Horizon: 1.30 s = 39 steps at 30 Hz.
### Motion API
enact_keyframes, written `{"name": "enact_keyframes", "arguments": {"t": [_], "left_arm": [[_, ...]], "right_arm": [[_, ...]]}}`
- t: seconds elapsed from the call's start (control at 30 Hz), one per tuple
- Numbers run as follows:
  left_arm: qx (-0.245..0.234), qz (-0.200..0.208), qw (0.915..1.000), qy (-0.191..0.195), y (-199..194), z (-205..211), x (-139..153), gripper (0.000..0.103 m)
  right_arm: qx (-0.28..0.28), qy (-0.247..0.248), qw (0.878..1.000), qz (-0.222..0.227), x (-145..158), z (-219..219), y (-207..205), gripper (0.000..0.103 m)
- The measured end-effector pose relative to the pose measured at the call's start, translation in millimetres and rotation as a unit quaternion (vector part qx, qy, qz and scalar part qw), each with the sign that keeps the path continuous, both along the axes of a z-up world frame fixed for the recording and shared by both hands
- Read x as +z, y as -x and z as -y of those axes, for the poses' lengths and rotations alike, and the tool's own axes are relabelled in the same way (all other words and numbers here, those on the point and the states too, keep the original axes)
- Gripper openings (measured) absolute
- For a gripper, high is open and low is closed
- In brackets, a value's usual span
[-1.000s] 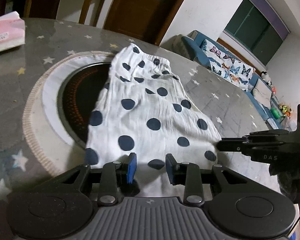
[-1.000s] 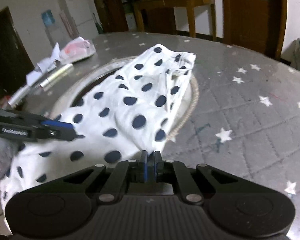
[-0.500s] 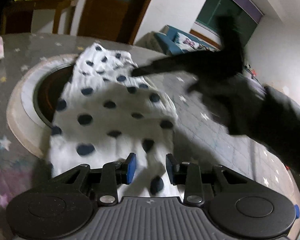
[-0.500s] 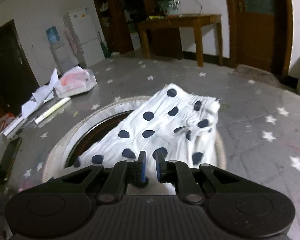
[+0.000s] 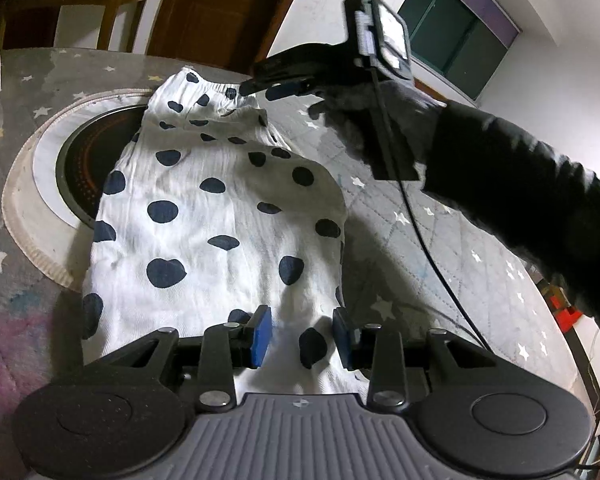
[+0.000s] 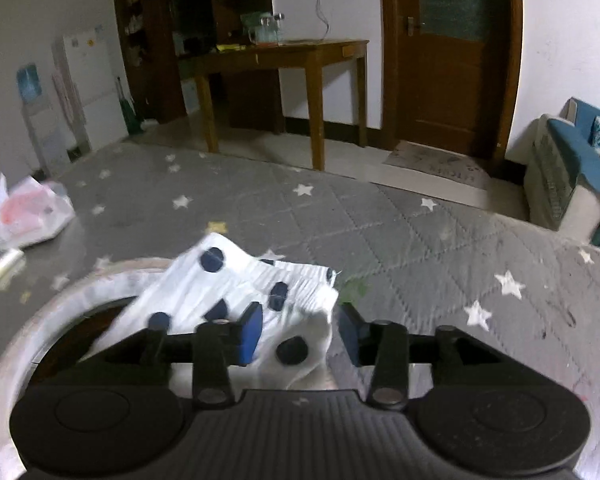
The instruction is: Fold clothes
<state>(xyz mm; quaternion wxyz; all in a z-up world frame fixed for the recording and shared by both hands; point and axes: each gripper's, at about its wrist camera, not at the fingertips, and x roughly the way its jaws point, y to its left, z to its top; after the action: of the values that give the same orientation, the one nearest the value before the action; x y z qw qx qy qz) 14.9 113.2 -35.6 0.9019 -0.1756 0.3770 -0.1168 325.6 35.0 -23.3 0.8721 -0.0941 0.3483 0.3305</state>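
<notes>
Star-print grey cloth [image 6: 440,248] covers the table under the dotted garment [image 5: 220,216]; both grippers, left [image 5: 302,338] and right [image 6: 298,334], gape empty; wooden door [image 6: 448,56] behind.

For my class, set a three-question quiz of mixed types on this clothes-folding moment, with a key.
1. True or false: the left tongs are shut on the white cotton garment with navy polka dots.
2. Multiple choice: the garment partly covers A) a round black burner set in the table; B) a laptop; C) a plate.
3. Fill in: the right tongs hover over the garment's gathered ____ end.

Key: 1 false, both tongs stand open over the cloth. 2 A. 3 waistband.
</notes>
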Motion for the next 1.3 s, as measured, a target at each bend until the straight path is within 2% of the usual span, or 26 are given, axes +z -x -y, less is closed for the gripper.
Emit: {"name": "enact_keyframes", "arguments": {"t": [0.07,0.13,0.23,0.4,0.5,0.63,0.8,1.0,1.1,1.17,1.3], "left_arm": [[0.002,0.0,1.0,0.003,0.5,-1.2,-0.1,0.037],[0.003,0.0,1.0,0.005,0.5,-2.4,-0.6,0.037],[0.003,0.0,1.0,0.008,0.5,-3.7,-0.8,0.037],[0.004,0.0,1.0,0.009,1.1,-3.9,-0.4,0.037],[0.006,0.0,0.9999,0.013,2.8,-4.5,0.7,0.037],[0.007,-0.001,0.9999,0.015,3.3,-5.2,2.2,0.037],[0.008,-0.002,0.9998,0.019,2.9,-5.7,2.8,0.037],[0.01,-0.004,0.9997,0.021,2.2,-5.7,3.4,0.037],[0.011,-0.004,0.9997,0.02,2.4,-5.5,4.3,0.037],[0.012,-0.004,0.9997,0.02,2.7,-4.8,4.6,0.037],[0.014,-0.003,0.9997,0.02,3.9,-3.8,6.7,0.037]], "right_arm": [[-0.003,0.016,1.0,0.006,-5.8,-7.5,-4.5,0.038],[-0.004,0.025,1.0,0.014,-10.7,-13.5,-6.7,0.02],[0.003,0.03,0.999,0.029,-9.5,-20.6,-6.3,0.01],[-0.004,0.038,0.997,0.066,-3.2,-32.7,-13.4,0.009],[-0.015,0.053,0.997,0.053,-12.1,-35.9,-23.5,0.011],[-0.015,0.03,0.998,0.062,-2.1,-34.8,-13.0,0.017],[0.019,0.014,0.996,0.08,10.4,-46.6,6.5,0.018],[0.089,0.02,0.994,0.059,-2.0,-82.7,20.0,0.018],[0.093,0.035,0.993,0.06,-11.0,-95.7,18.5,0.018],[0.093,0.025,0.994,0.056,-9.7,-97.4,11.7,0.025],[0.08,-0.018,0.996,0.028,6.9,-78.7,-4.1,0.027]]}}
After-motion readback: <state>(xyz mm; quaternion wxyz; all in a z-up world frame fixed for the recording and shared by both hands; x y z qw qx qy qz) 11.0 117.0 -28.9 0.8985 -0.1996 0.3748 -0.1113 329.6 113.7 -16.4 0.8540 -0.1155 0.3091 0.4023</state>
